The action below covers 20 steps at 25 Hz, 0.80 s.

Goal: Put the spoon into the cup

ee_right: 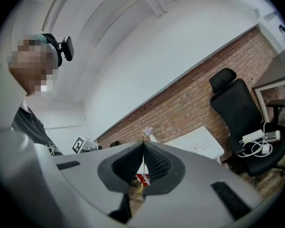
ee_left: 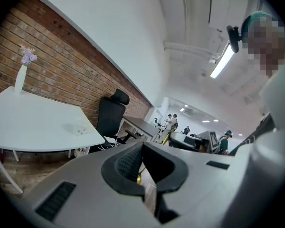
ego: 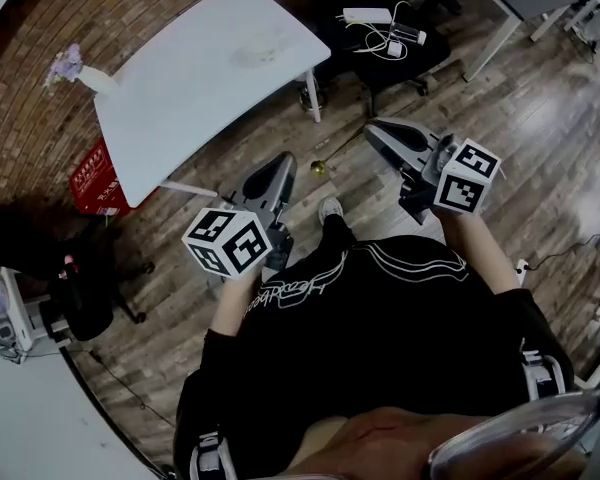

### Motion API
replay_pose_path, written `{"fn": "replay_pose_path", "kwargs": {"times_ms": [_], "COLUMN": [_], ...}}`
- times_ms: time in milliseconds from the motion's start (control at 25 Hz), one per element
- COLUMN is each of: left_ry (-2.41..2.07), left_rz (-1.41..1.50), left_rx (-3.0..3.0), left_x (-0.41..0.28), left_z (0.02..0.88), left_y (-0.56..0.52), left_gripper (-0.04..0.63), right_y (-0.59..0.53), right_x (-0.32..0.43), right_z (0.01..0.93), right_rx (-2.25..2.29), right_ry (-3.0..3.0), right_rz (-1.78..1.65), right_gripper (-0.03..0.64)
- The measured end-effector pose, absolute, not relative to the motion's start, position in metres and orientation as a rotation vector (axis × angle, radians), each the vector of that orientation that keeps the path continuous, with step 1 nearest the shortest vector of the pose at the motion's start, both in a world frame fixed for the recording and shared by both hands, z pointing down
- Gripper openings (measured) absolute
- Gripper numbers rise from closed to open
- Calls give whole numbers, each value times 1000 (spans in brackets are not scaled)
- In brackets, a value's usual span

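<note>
In the head view, a person in a black top is standing on a wooden floor and holding one tool in each hand. The right tool is pointing forward and to the left, with the gold spoon sticking out from its tip. The spoon's bowl is hanging over the floor, just beside the nose of the left tool, though I cannot tell whether the two are touching. A white table is standing well ahead, with a vase of pale flowers at its far corner and a faint pale thing lying on it, too dim to name. A black chair is carrying a white power strip.

In the left gripper view, the left tool is showing its jaws meeting at the tips, with nothing pinched between the pads. A gold glint is showing through the gap lower down. The table is lying off to the left, before a brick wall.

In the right gripper view, the right tool is pressing its jaws together on the spoon. The thin handle is running up between the pads, and the gold end is showing below them.
</note>
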<state>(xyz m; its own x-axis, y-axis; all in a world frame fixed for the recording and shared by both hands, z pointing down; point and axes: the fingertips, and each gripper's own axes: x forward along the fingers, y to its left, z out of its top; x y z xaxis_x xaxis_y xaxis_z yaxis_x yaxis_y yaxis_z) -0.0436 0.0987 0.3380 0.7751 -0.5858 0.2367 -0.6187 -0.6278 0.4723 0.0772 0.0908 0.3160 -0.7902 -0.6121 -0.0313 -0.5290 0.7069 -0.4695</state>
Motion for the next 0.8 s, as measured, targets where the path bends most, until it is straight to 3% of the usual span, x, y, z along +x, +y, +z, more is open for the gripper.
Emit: {"fn": "replay_pose_path", "kwargs": {"times_ms": [480,800], "left_ry": [-888,-892], "left_rz": [49,33], "left_rx": [2384,2383], "left_x": [-65,-72], "left_z": [340,346], "left_y": [-87,-152], "left_gripper": [3,3], "right_y": [-85,-152], "right_x": [57,58], "right_z": [317,318], "right_rx": [-978,-1011], "right_ry": [2722,2700], "right_rz": [-690,-682], "right_gripper": [0,0]}}
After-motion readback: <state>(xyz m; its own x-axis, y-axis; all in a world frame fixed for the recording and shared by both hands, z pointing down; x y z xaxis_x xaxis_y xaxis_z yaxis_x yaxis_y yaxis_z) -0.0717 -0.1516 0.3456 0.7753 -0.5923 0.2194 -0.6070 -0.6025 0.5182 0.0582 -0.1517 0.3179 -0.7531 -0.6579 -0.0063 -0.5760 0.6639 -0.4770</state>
